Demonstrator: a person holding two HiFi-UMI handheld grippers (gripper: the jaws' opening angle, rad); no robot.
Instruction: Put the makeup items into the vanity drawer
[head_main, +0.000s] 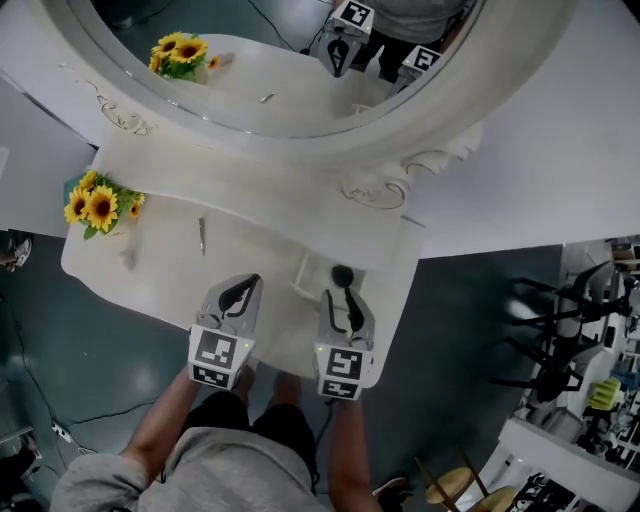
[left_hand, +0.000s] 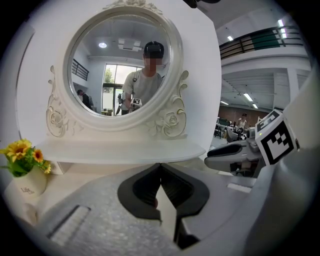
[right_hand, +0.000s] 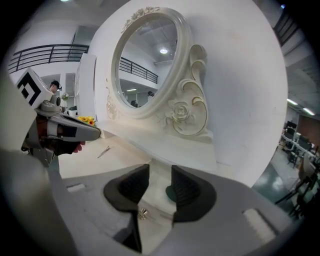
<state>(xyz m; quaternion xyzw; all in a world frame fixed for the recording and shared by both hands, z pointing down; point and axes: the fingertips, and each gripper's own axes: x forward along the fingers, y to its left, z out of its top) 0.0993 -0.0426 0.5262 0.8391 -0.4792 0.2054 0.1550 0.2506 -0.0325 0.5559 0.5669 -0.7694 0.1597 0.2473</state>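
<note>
The white vanity (head_main: 250, 250) has a small drawer (head_main: 304, 276) pulled open at its front right. A dark round makeup item (head_main: 343, 272) lies inside it. My right gripper (head_main: 347, 298) hovers just over that item with its jaws open; in the right gripper view the dark item (right_hand: 170, 193) shows low between the spread pads, untouched, with the drawer knob (right_hand: 143, 214) below. My left gripper (head_main: 244, 290) rests over the vanity top to the left of the drawer, shut with nothing seen in it (left_hand: 160, 167). A thin metal clip (head_main: 202, 236) lies on the vanity top.
A sunflower pot (head_main: 100, 206) stands at the vanity's left end. The oval mirror (head_main: 270, 60) and its carved frame rise behind the shelf. The dark floor drops off past the vanity's right edge, with chairs and equipment (head_main: 560, 340) further right.
</note>
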